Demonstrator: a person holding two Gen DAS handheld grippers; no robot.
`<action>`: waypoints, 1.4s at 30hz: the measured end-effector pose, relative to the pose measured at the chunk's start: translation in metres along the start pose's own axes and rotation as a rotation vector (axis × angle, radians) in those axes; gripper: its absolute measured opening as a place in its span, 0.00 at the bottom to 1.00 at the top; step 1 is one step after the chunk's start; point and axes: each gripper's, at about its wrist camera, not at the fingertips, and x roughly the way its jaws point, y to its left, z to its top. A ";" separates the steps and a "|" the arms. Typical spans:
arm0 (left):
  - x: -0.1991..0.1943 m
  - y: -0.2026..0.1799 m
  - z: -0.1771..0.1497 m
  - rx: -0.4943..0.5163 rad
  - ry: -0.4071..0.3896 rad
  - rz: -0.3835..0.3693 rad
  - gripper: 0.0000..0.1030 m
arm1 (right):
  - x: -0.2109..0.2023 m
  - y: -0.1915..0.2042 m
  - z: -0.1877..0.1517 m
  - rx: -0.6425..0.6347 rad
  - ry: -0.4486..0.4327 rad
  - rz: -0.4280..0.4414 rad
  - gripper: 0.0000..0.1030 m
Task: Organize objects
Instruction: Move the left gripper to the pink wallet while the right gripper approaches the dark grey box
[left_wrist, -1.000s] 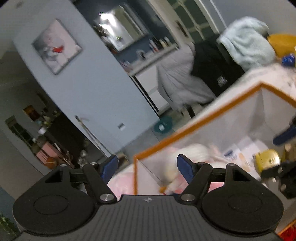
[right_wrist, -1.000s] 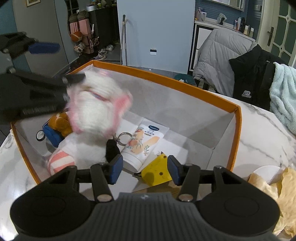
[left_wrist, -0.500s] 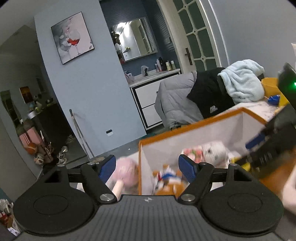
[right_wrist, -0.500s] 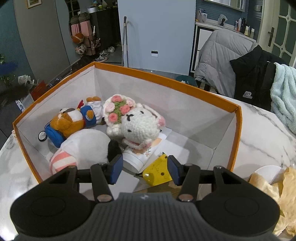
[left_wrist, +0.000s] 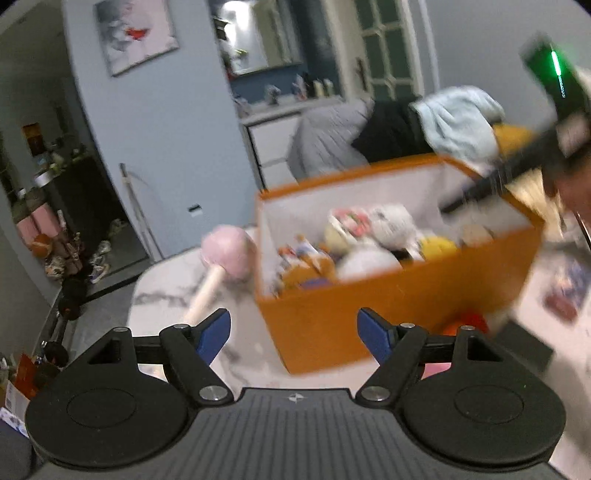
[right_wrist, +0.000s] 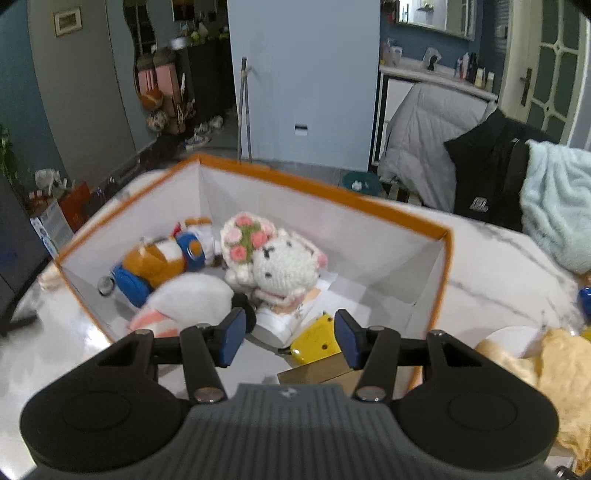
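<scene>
An orange box (right_wrist: 332, 192) with white inner walls stands on the marble table (right_wrist: 498, 266). In it lie a white crocheted plush with a flower crown (right_wrist: 284, 266), a brown and blue plush (right_wrist: 159, 258), a white plush with pink stripes (right_wrist: 192, 295), a cream tube (right_wrist: 280, 321) and a yellow item (right_wrist: 317, 339). My right gripper (right_wrist: 289, 317) hovers over the box's near edge, its jaws opening, nothing pressed between the pads. My left gripper (left_wrist: 293, 321) stands wide open and empty outside the box (left_wrist: 388, 314), by its near corner. A pink fluffy ball on a wooden stick (left_wrist: 229, 251) lies left of the box.
A yellow cloth (right_wrist: 554, 369) and a white dish (right_wrist: 509, 336) lie right of the box. A light blue towel (right_wrist: 554, 206) and a black jacket (right_wrist: 487, 177) hang over chairs behind the table. A cardboard piece (right_wrist: 317, 373) sits under my right gripper. The table edge runs at the left.
The white crocheted plush left my left gripper and now lies in the box. My left gripper pulled back out of the box towards its near corner. My right gripper rose slightly.
</scene>
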 end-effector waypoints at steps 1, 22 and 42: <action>0.001 -0.006 -0.004 0.016 0.001 -0.019 0.87 | -0.011 0.000 0.001 0.006 -0.015 0.003 0.55; 0.015 -0.050 -0.034 0.135 0.095 -0.253 0.88 | -0.098 -0.024 -0.112 0.139 0.048 -0.083 0.65; 0.047 -0.070 -0.047 0.303 0.152 -0.357 0.88 | -0.043 0.028 -0.135 0.133 0.147 0.036 0.72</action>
